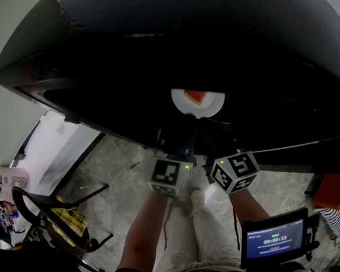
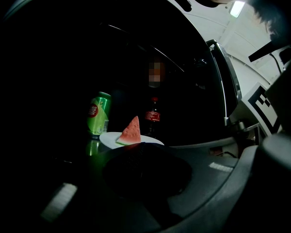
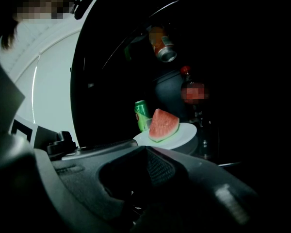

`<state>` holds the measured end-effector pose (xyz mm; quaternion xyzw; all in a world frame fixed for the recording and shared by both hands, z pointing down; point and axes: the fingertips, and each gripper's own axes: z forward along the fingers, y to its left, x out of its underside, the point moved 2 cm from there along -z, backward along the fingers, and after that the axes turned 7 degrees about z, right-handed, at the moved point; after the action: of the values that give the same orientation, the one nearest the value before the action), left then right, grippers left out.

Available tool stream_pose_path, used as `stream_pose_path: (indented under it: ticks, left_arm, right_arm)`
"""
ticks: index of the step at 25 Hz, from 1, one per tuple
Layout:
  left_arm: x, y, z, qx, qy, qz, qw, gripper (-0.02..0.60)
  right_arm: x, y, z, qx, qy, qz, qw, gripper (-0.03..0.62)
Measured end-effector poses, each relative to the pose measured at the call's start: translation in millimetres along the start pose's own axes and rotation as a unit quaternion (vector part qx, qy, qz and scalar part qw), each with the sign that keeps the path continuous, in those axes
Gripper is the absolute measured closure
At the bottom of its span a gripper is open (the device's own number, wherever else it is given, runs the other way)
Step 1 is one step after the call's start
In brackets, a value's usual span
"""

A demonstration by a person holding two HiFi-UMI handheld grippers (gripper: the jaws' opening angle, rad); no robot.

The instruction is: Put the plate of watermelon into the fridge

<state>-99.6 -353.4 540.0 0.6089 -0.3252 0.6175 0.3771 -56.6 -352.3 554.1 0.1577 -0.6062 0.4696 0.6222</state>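
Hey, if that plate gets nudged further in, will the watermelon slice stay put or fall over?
The watermelon wedge stands point-up on its narrow rind, so a jerk would probably tip it. Cut fruit on the smooth white plate likely slides easily, and the rim looks too shallow to stop it.

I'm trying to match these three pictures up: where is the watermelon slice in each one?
Head view: watermelon slice, upper centre.
Left gripper view: watermelon slice just left of centre, beside a green can.
Right gripper view: watermelon slice just right of centre.
Shared landmark: the white plate beneath it, in all three.
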Motion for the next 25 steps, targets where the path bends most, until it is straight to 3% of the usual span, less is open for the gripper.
stream_pose_path:
  ticks: [25]
  left_arm:
    - [-20, -4, 13, -0.018, -0.027, 0.021, 0.9993, 0.58]
  right_arm:
    - [-27, -3, 0, -0.012, -0.014, -0.023, 1.0, 0.597]
